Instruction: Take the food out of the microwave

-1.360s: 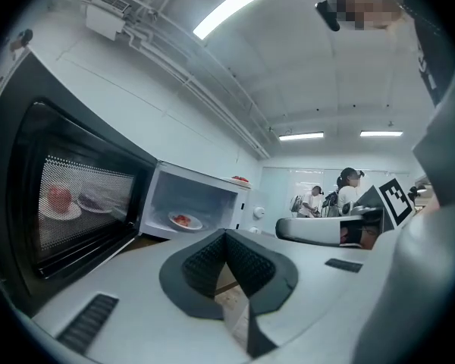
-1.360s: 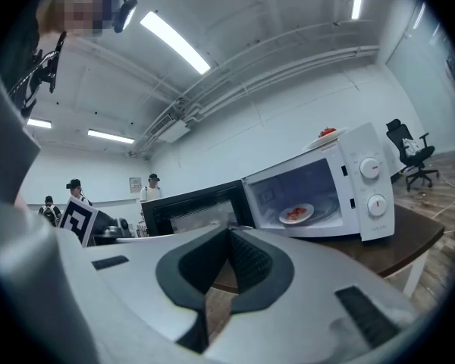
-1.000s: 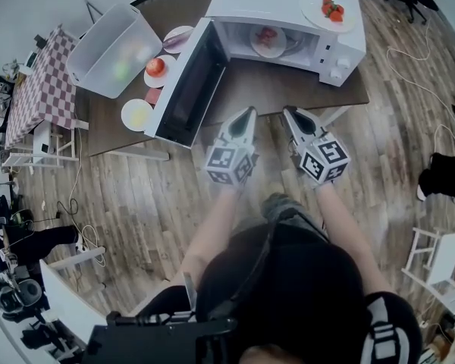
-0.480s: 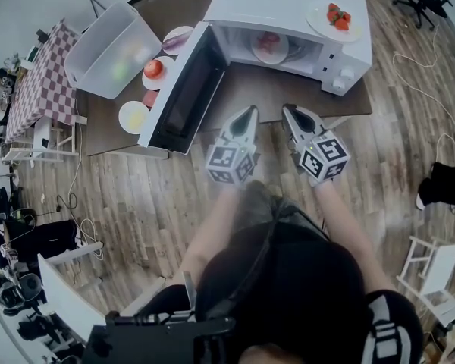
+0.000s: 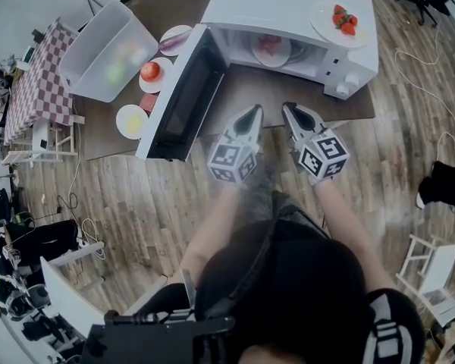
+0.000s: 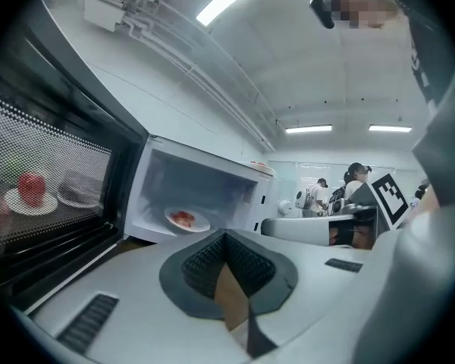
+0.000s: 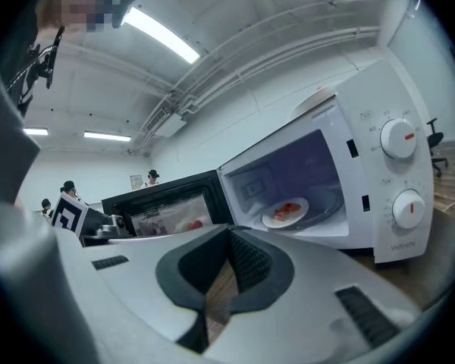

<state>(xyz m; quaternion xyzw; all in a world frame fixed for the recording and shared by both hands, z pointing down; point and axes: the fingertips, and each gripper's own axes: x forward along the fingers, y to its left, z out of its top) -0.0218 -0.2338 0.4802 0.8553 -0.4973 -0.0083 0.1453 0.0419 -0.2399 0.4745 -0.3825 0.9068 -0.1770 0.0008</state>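
- We see the microwave (image 5: 288, 10) standing on a brown table (image 5: 288, 89), its long side running left to right across the head view and its mouth facing the person.
- Its door (image 5: 178, 97) is hinged at the left and swung wide open, its free edge reaching out past the table's near edge.
- The food sits on a white plate (image 5: 271, 49) inside the microwave, toward the left of the chamber. The plate lies flat and is round, so we find no long axis to it; the red food (image 7: 290, 208) is a small heap near its middle.
- The left gripper (image 5: 254, 112) has its jaws pressed together with nothing between them. It points at the microwave's mouth from in front of the table, well short of the plate.
- The right gripper (image 5: 288, 112) is just beside it, jaws likewise closed and empty, pointing the same way and about level with the left one.
- Neither gripper touches the microwave, the door or the plate.
- In the right gripper view we see two round knobs (image 7: 399, 137) on the microwave's panel, one above the other, to the right of the open mouth.
- A second plate with strawberries (image 5: 343, 20) rests on top of the microwave, at its right end.
- Left of the door we see a clear plastic bin (image 5: 106, 51), an apple (image 5: 150, 71) on a small plate and a yellow item (image 5: 134, 118) on another plate.
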